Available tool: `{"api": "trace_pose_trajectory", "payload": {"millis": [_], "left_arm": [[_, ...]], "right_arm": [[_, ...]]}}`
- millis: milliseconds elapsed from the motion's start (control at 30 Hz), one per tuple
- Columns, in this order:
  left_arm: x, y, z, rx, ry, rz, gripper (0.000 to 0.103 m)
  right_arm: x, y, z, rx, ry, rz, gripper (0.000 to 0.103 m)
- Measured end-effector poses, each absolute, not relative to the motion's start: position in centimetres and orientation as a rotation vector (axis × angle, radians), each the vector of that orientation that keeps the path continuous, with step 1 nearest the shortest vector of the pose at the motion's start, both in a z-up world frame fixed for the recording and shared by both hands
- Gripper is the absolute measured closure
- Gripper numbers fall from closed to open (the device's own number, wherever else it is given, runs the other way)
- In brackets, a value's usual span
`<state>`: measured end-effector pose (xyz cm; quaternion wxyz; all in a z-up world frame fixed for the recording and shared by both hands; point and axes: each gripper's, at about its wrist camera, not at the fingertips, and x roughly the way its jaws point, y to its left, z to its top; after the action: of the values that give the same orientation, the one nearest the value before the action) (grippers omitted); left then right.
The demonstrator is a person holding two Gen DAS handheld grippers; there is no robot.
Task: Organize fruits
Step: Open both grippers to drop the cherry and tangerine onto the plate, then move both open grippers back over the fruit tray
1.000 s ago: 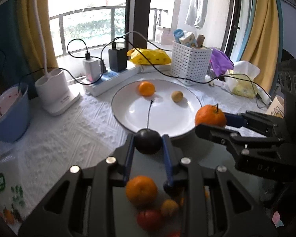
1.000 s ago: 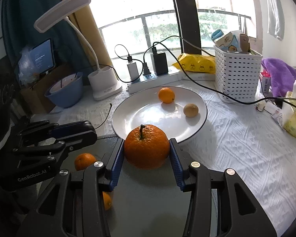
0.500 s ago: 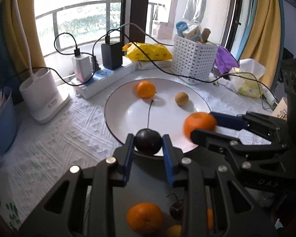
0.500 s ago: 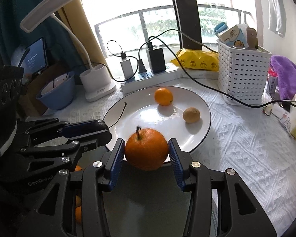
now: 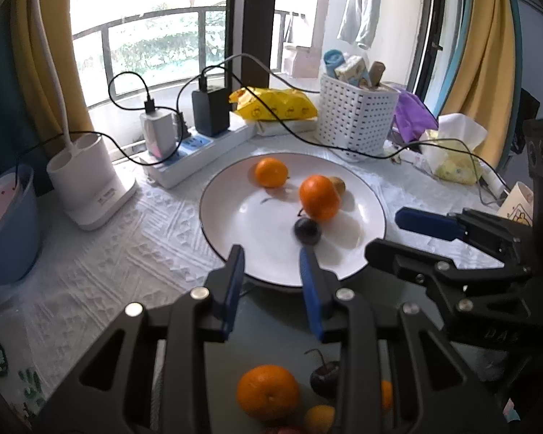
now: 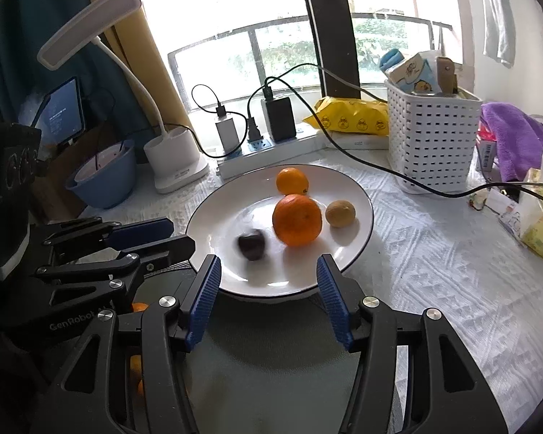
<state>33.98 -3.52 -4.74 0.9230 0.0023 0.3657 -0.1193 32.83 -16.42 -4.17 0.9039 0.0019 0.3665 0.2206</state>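
A white plate holds a small orange, a big orange, a brown-yellow fruit and a dark plum. My left gripper is open and empty at the plate's near edge. My right gripper is open and empty beside it. More fruit lies on a dark tray below the left gripper.
A white basket, a power strip with chargers, a yellow packet, a lamp base and a blue bowl ring the plate. Cables trail across the table. Tissues and a purple cloth lie at right.
Both grippers opened. The plum left my left gripper and the big orange left my right gripper; both now lie on the plate, blurred as if still moving.
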Motion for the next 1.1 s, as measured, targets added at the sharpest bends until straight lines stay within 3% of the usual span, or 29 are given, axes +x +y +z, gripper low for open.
{"api": "trace_pose_trajectory", "payload": {"millis": [300,400,1100], "left_arm": [[32.2,-3.0,-4.1,0.002,0.735,-0.232,0.069],[31.4,-2.5,-3.9,-0.012,0.725,-0.228,0.056],[25.5,-1.1,-3.7,-0.055,0.704,-0.215,0.056]], "right_arm": [[31.4,-16.8,-3.7,0.003,0.756,0.44,0.045],[30.7,-16.8,-3.5,-0.001,0.753,0.437,0.045],[25.8,-15.6,-2.8,-0.034,0.746,0.444,0.045]]}}
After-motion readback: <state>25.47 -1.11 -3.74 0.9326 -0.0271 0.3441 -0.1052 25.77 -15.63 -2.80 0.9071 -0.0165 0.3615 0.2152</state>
